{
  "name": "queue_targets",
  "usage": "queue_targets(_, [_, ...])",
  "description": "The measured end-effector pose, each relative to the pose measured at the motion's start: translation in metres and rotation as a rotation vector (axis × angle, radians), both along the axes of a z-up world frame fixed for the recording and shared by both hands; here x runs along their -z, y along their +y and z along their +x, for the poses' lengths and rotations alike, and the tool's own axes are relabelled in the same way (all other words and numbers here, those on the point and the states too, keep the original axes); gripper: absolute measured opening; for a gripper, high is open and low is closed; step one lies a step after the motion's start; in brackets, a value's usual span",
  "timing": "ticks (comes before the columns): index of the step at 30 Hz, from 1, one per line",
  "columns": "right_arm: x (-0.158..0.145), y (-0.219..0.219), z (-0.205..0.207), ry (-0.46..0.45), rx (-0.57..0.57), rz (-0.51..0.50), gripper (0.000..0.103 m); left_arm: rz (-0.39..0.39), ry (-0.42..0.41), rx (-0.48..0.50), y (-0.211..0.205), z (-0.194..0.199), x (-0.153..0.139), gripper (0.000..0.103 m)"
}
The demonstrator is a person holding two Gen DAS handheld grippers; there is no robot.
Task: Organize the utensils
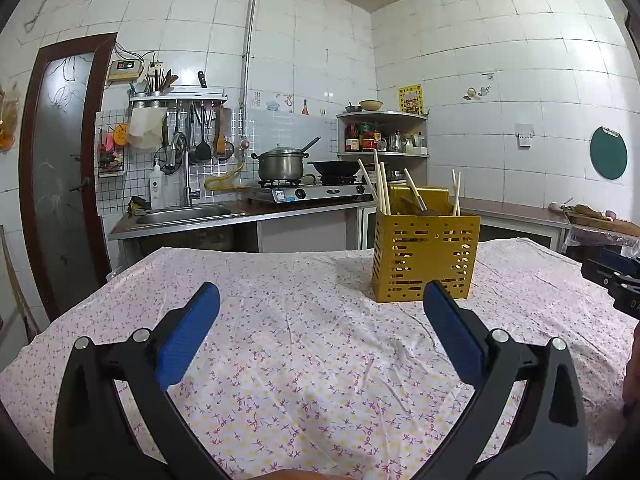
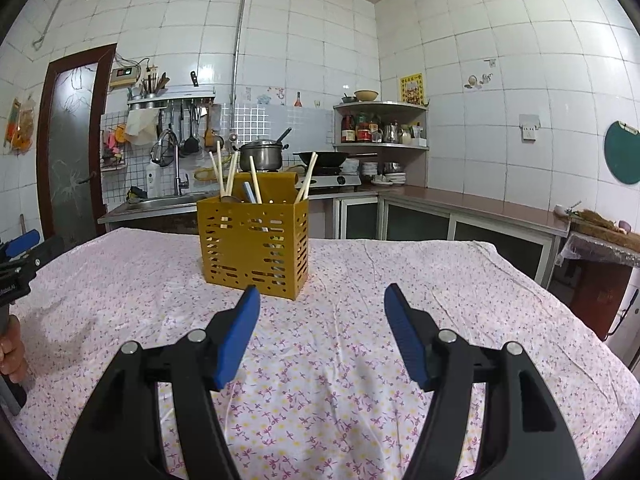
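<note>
A yellow perforated utensil holder (image 1: 425, 258) stands upright on the table; it also shows in the right wrist view (image 2: 256, 246). It holds several wooden chopsticks (image 1: 382, 188) (image 2: 224, 176) and a dark-handled utensil (image 1: 418, 204) (image 2: 250, 192). My left gripper (image 1: 322, 292) is open and empty, low over the cloth, with the holder just beyond its right finger. My right gripper (image 2: 322, 294) is open and empty, with the holder just beyond its left finger. The left gripper also shows at the left edge of the right wrist view (image 2: 20, 250), and the right gripper at the right edge of the left wrist view (image 1: 618, 276).
The table is covered by a floral cloth (image 1: 304, 344) (image 2: 360, 344). Behind it run a counter with a sink (image 1: 188, 212), a gas stove with a pot (image 1: 282, 164) and wok, and a corner shelf (image 1: 384, 132). A side table (image 2: 604, 236) stands at the right.
</note>
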State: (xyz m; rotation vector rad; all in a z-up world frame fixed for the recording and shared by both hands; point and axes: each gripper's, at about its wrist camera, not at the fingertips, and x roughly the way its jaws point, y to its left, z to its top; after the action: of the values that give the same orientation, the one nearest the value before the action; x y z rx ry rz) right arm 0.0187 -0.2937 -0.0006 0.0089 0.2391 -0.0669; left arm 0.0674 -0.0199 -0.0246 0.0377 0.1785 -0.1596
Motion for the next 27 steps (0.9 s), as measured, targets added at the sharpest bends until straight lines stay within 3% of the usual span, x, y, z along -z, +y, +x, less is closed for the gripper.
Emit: queue_targets(27, [0.0028,0.0026,0.0031,0.012,-0.003,0.004,0.066,-0.019,0.018,-0.004,0.0077,0.0051,-0.0014,0.098])
